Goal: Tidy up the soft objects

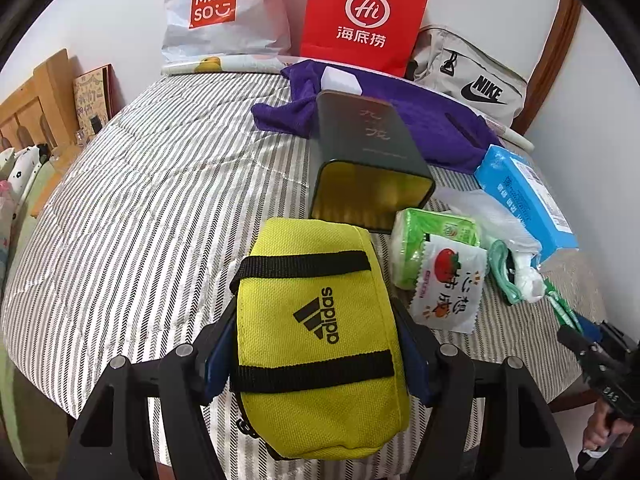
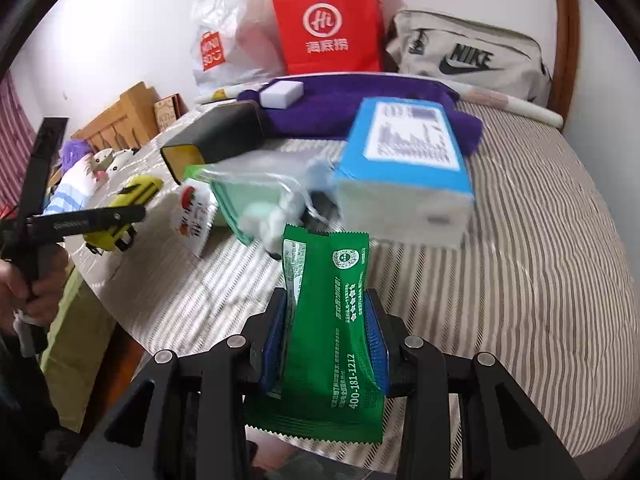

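Our left gripper squeezes the yellow pouch just in front of the dark tin, and our right gripper pinches the green packet in front of that tin too. We think these 2 things are light and squishy, so holding the middle works best.

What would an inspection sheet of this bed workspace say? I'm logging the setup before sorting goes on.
Surface: striped grey-and-white quilt on a bed.
Job's things: yellow fabric Adidas pouch; green foil sachet; purple towel.
Clutter: dark open-ended tin, blue carton, red paper bag, white plastic bag, beige Nike bag.
Grippers: left gripper shut on the pouch; right gripper shut on the sachet.
Cables: nothing seen.
Surroundings: white wall, wooden headboard.
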